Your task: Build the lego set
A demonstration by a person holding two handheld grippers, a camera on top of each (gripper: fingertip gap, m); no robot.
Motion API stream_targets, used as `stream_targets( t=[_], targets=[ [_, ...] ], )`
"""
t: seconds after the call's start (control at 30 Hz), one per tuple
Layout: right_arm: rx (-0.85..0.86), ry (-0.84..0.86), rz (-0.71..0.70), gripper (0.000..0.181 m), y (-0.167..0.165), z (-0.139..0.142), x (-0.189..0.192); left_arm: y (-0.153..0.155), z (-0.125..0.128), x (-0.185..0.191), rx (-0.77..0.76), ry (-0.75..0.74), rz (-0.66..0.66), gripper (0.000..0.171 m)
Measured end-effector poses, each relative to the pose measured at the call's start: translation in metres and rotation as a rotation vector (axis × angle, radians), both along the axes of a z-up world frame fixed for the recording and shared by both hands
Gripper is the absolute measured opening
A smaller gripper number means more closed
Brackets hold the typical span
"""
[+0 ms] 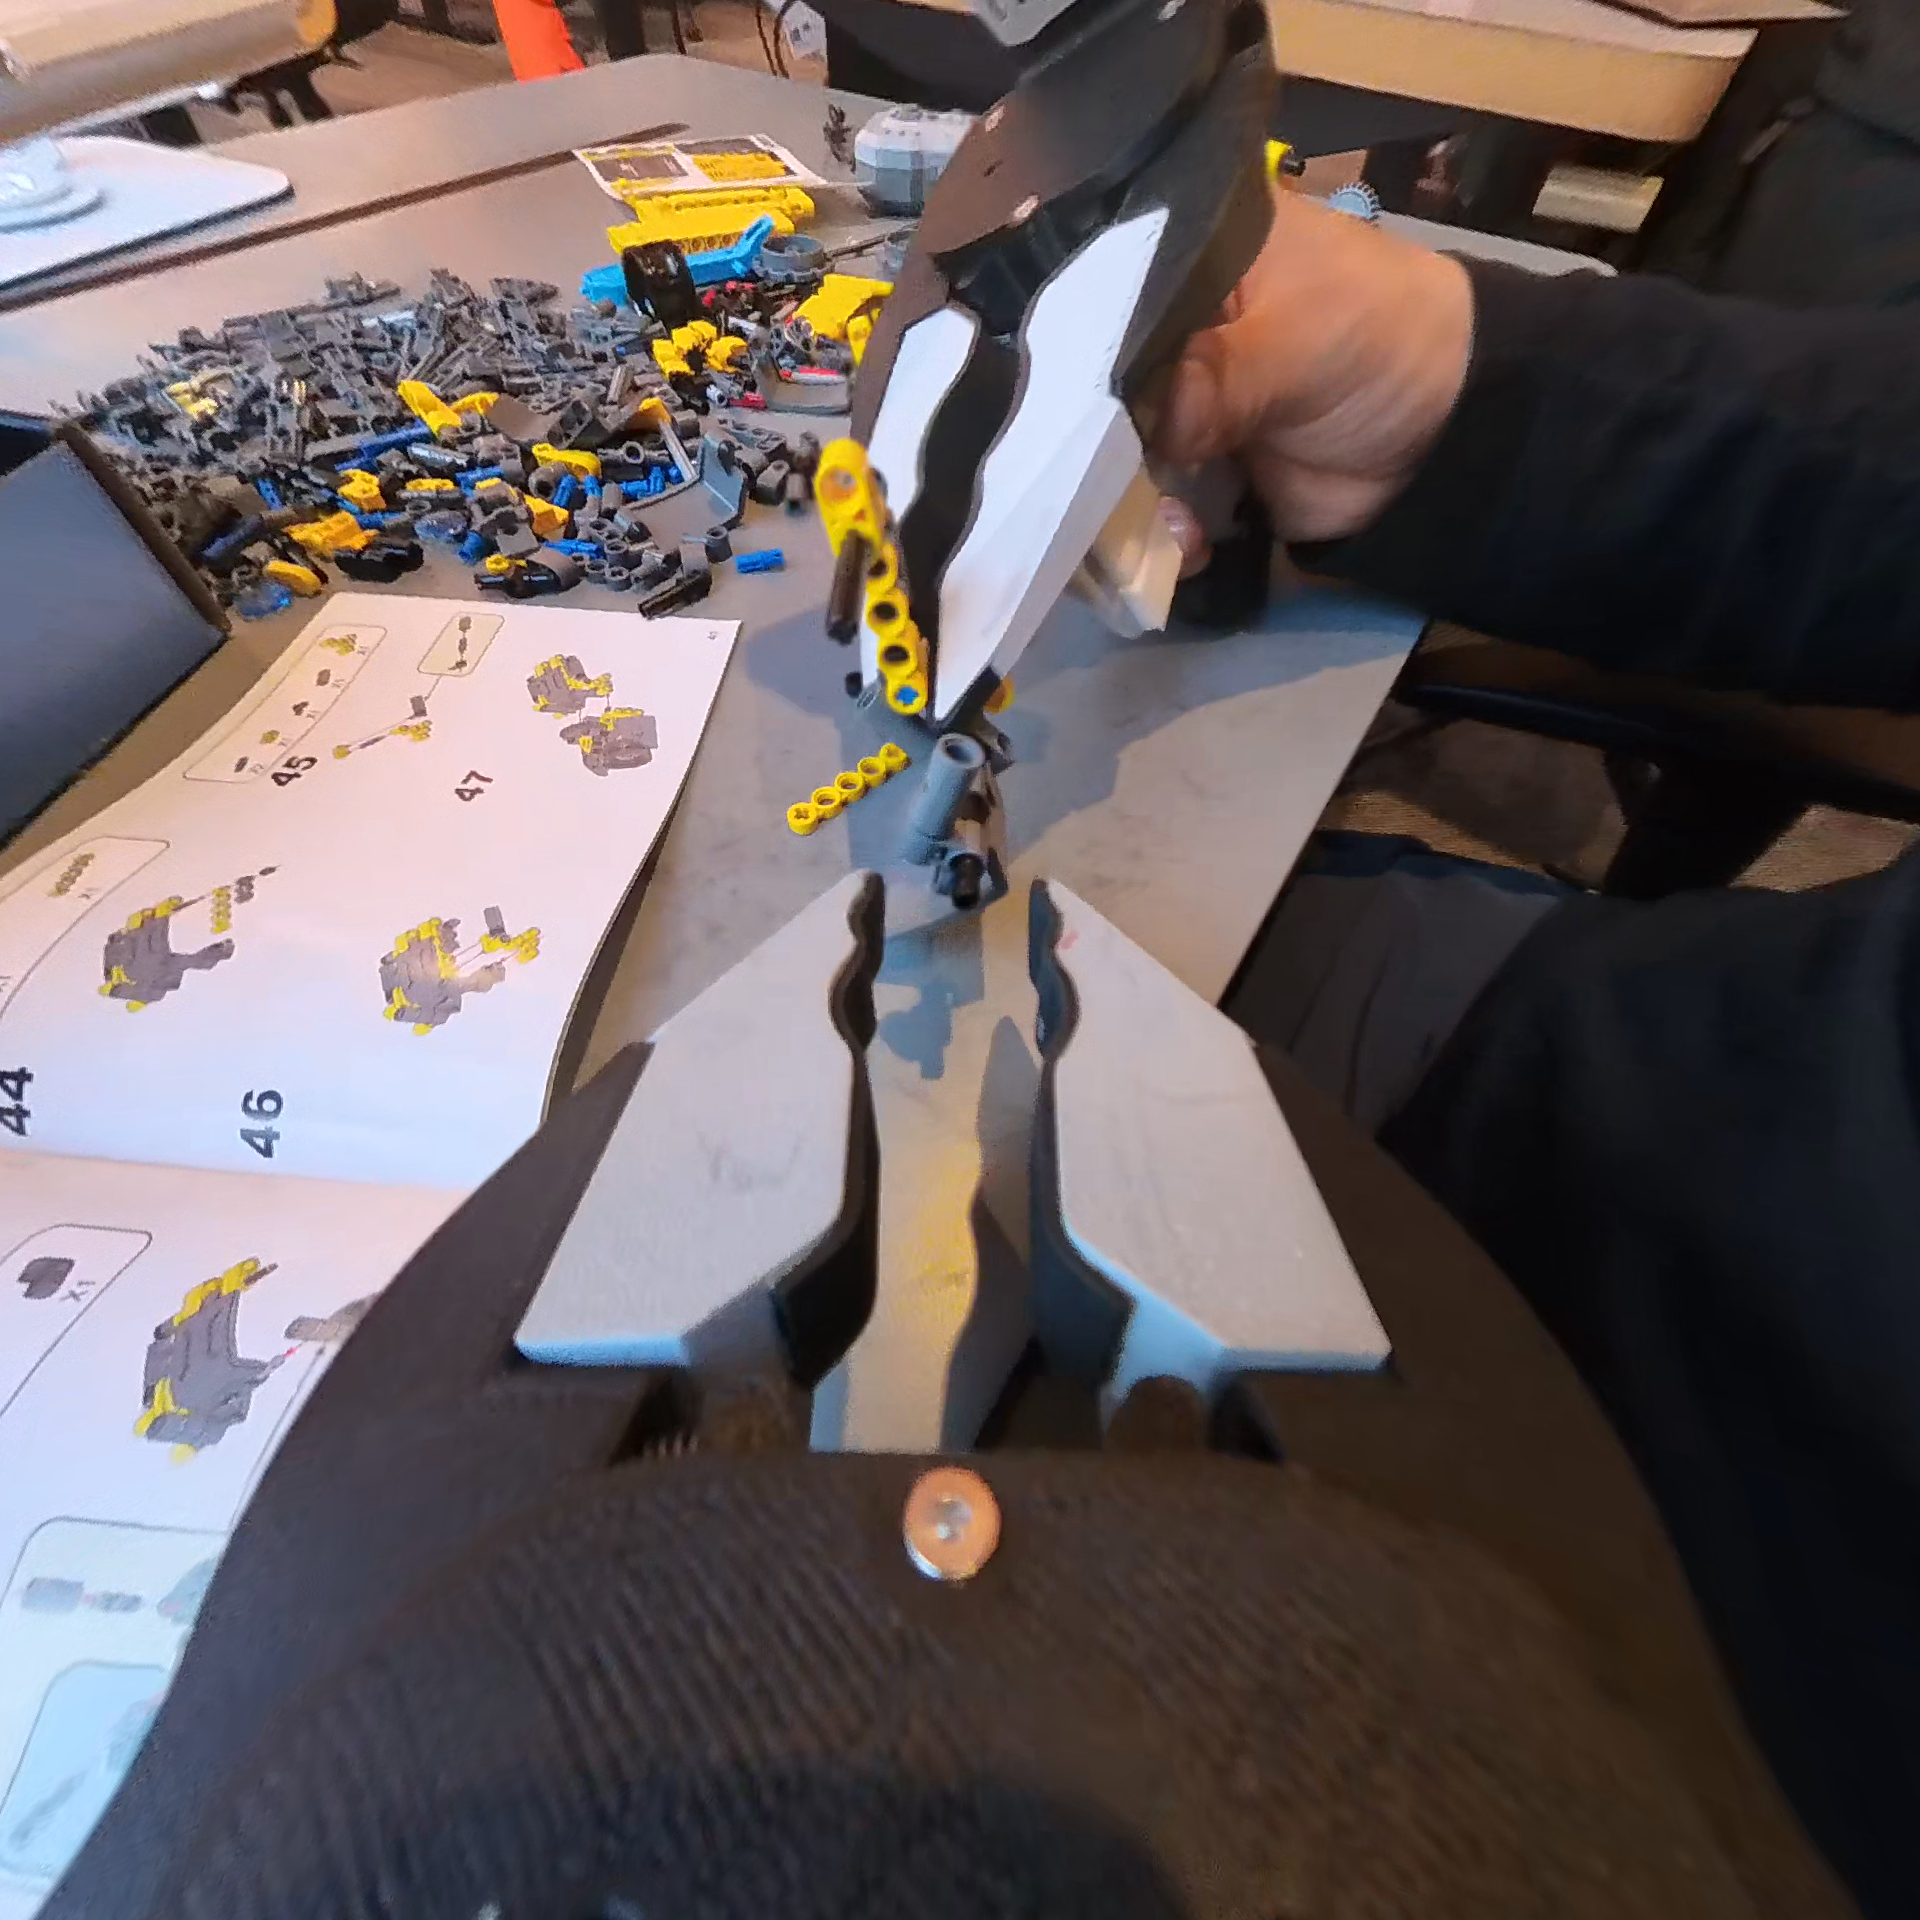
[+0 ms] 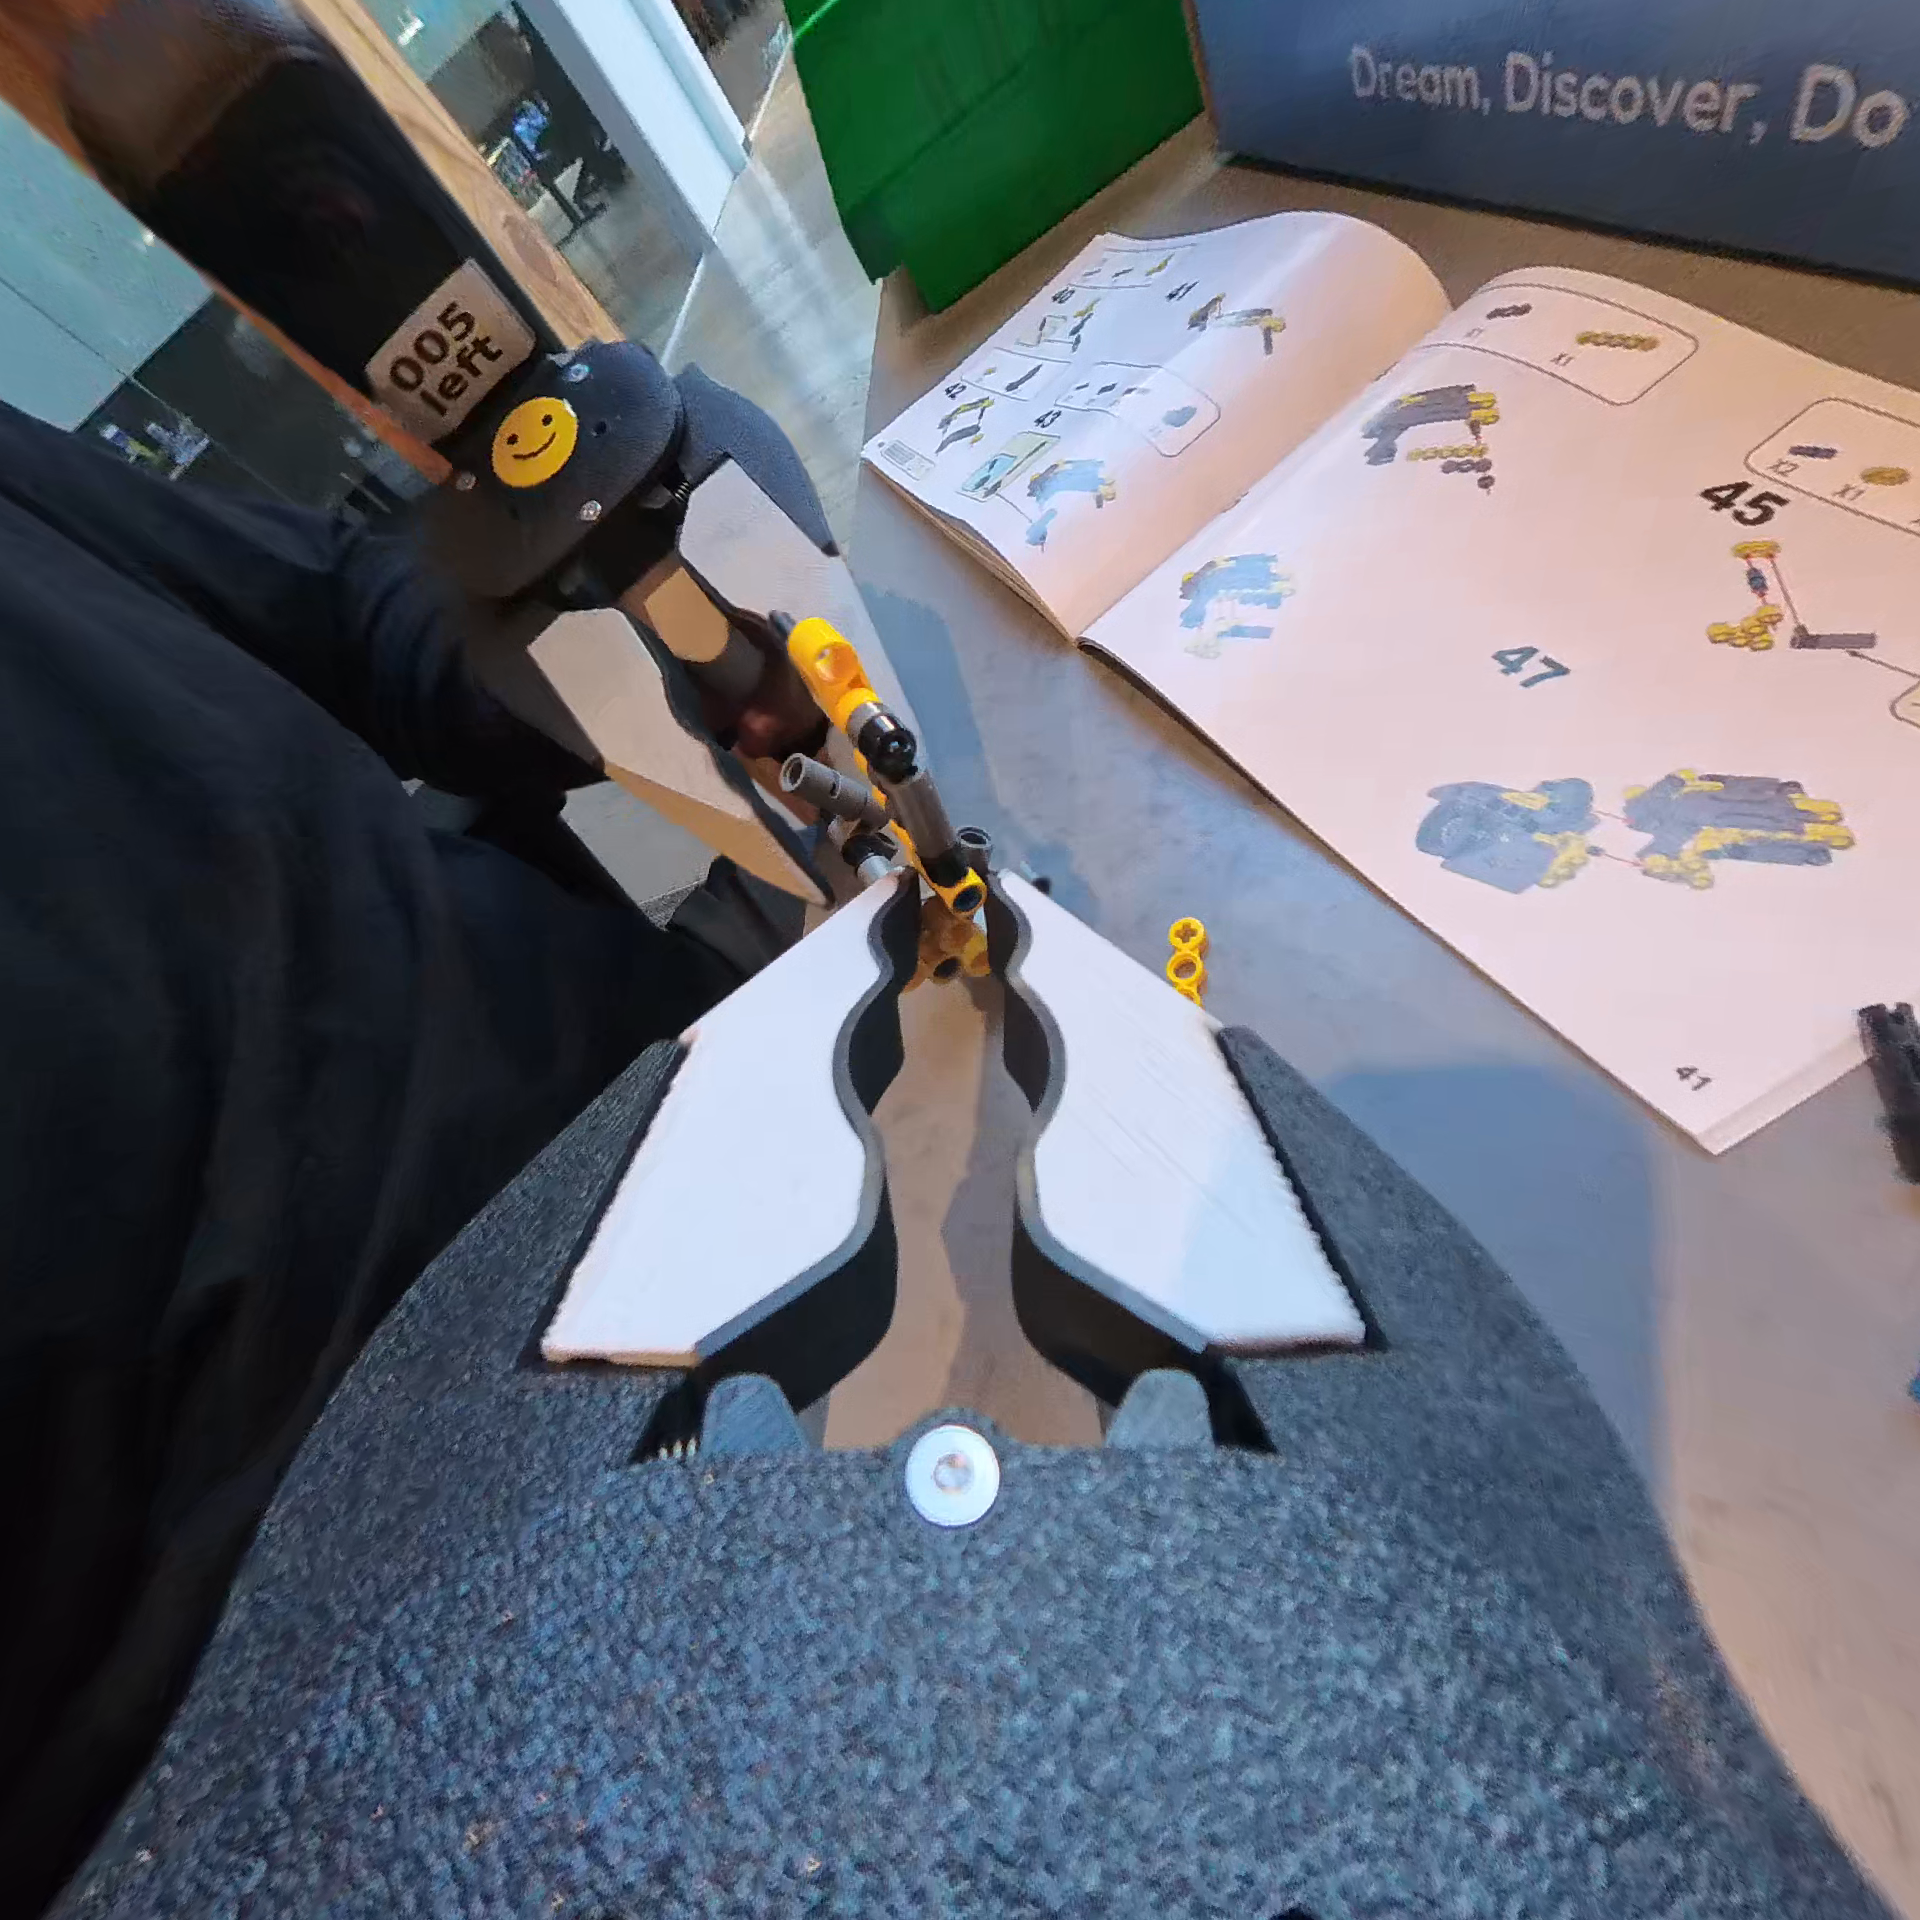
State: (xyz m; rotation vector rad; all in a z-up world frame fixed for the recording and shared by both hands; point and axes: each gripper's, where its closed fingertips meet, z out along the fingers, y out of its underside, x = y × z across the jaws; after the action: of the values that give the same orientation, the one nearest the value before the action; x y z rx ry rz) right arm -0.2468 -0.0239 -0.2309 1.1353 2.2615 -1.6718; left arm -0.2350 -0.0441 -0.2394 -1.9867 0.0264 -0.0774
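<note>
My right gripper (image 2: 953, 894) is shut on a small brick assembly: a yellow holed beam (image 2: 831, 665) with a black pin (image 2: 888, 743) and grey connectors (image 2: 821, 787). In the left wrist view it (image 1: 966, 707) comes down from the top with a hand (image 1: 1330, 395) around it. It holds the beam (image 1: 883, 613) upright above the grey table (image 1: 1143, 748). My left gripper (image 1: 953, 885) is open, with its tips on either side of the assembly's lower grey end (image 1: 940, 795), not touching it. It also shows in the right wrist view (image 2: 790, 727), with a yellow smiley sticker.
A short yellow beam (image 1: 847, 790) (image 2: 1184, 961) lies loose by the assembly. An open instruction booklet (image 1: 364, 883) (image 2: 1455, 623) lies to the left. A pile of grey, yellow and blue parts (image 1: 468, 436) lies beyond. A dark box (image 2: 1558, 135) stands behind the booklet. The grippers are tip to tip, or close to it.
</note>
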Motion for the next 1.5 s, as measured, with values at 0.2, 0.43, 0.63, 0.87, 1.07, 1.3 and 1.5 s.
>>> stream_targets(
  t=[0.2,0.43,0.63,0.87,1.07,1.3,1.5],
  targets=[
    [0.035,0.032,-0.01,0.011,0.001,-0.001,-0.001,-0.001,0.0,-0.003,-0.002,-0.024,0.005,0.019],
    [0.128,0.242,-0.024,0.011,0.004,0.008,0.007,-0.001,-0.004,0.003,-0.025,-0.024,-0.028,0.02],
    [0.092,0.291,-0.051,0.011,0.004,0.018,0.007,0.004,-0.011,0.016,-0.06,-0.112,-0.065,0.032],
    [-0.03,0.279,-0.041,0.011,-0.009,0.031,0.007,0.006,-0.002,0.012,-0.008,-0.248,-0.036,0.044],
    [-0.052,0.311,-0.008,0.011,-0.015,0.036,0.013,0.002,0.002,0.003,0.022,-0.241,-0.01,0.031],
    [-0.057,0.329,-0.016,0.011,-0.013,0.04,0.014,0.002,0.01,0.005,0.064,-0.193,-0.026,0.028],
    [0.018,0.299,-0.048,0.011,-0.003,0.028,0.011,0.003,0.004,0.01,0.04,-0.209,-0.021,0.029]
  ],
)
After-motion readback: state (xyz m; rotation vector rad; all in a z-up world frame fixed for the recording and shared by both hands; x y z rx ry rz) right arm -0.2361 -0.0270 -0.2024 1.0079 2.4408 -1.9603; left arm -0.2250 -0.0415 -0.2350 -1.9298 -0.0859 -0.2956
